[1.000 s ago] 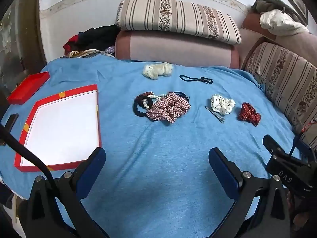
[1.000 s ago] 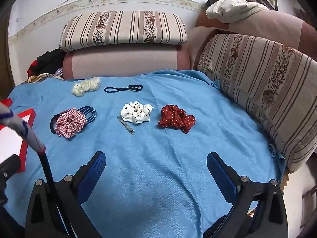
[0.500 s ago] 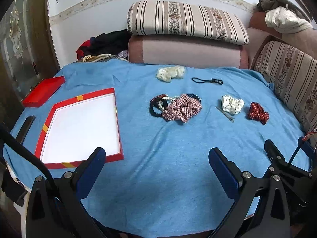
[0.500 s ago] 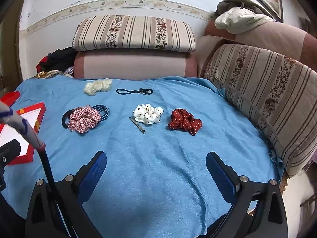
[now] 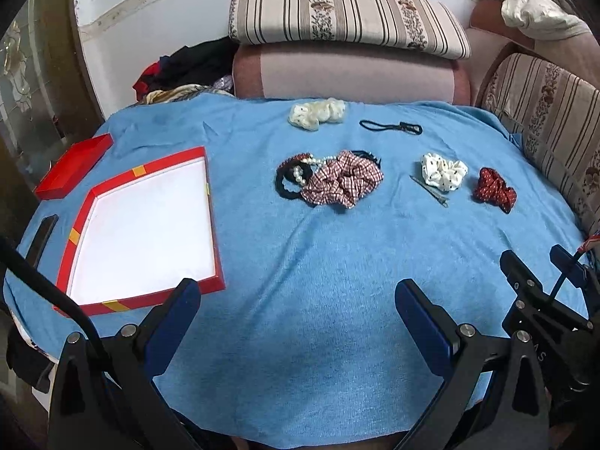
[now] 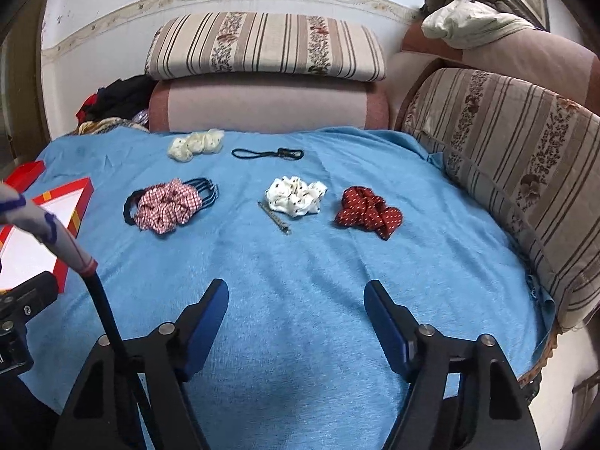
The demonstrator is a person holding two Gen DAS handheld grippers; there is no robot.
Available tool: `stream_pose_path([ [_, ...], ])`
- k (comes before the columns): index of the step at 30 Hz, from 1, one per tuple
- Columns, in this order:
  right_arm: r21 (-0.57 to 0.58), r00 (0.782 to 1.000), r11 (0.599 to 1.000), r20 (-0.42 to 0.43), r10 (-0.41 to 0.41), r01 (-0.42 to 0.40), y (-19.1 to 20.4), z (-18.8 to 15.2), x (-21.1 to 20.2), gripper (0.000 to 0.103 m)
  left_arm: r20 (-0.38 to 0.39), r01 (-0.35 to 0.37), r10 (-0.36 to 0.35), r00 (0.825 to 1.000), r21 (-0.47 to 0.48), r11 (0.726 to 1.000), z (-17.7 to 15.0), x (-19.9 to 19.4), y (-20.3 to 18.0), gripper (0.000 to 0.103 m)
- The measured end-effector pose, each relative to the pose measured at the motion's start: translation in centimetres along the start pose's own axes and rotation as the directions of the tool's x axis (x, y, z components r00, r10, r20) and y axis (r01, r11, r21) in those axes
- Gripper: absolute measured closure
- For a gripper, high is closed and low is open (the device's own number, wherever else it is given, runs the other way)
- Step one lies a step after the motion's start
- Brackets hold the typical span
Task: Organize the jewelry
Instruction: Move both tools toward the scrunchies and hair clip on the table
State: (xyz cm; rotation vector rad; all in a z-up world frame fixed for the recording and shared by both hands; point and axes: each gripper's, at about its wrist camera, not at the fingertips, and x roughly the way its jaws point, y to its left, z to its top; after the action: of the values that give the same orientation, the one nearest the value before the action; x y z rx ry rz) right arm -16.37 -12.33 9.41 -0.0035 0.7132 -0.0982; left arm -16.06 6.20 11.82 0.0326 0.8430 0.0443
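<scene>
We see a table (image 5: 300,300) under a blue cloth, sofa cushions behind. Open red tray (image 5: 75,240) with white lining sits at left, nothing in it; its red lid (image 5: 71,172) lies just beyond.

Items are spread mid-cloth, none in the tray yet:
- plaid scrunchie (image 5: 343,183) lying over a pearl bracelet (image 5: 300,172) and black hair ties (image 5: 285,187)
- cream scrunchie (image 5: 318,112) at the far edge
- white dotted scrunchie (image 6: 296,195), with a metal hair clip (image 6: 275,217) just beside it
- red dotted scrunchie (image 6: 369,212) right of those
- thin black hair band (image 6: 268,153) at the back

Left tongs (image 5: 296,307) are spread wide, holding nothing, low at the near edge. Right tongs (image 6: 296,307) are also parted and carrying nothing, near edge too.

We judge the step as the very start: sorting not begun, both tools well apart from every item. The next move likely calls for reaching forward to one piece, probably the plaid pile nearest the tray for the left side, pinching it from above, then carrying it to the tray. The tangled pile may lift together.
</scene>
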Motion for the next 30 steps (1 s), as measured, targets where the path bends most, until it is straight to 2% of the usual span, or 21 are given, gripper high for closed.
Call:
stream_pose_path([
  [8,0.029,0.995,0.999,-0.096,0.025,-0.022,-0.7,-0.1,2.4,0.024,-0.038,0.017,-0.017,0.999,-0.007,1.0,0.1,1.9,0.1,0.0],
  [16,0.031,0.997,0.999,-0.068,0.025,-0.023,-0.6,-0.2,3.4,0.024,-0.07,0.061,-0.061,0.996,-0.002,0.998,0.2,3.5,-0.3,0.0],
  [19,0.056,0.997,0.997,-0.061,0.052,-0.049,-1.0,0.0,3.6,0.024,-0.074,0.061,-0.061,0.995,0.001,0.998,0.3,3.9,-0.4,0.0],
  [26,0.125,0.991,0.989,-0.096,0.091,-0.079,-2.4,0.2,5.1,0.024,-0.096,0.06,-0.059,0.994,0.002,0.998,0.7,5.1,-0.3,0.0],
  [30,0.126,0.991,0.989,-0.099,0.088,-0.076,-3.4,0.9,5.8,0.024,-0.093,0.057,-0.057,0.994,-0.001,0.998,1.8,5.7,0.4,0.0],
])
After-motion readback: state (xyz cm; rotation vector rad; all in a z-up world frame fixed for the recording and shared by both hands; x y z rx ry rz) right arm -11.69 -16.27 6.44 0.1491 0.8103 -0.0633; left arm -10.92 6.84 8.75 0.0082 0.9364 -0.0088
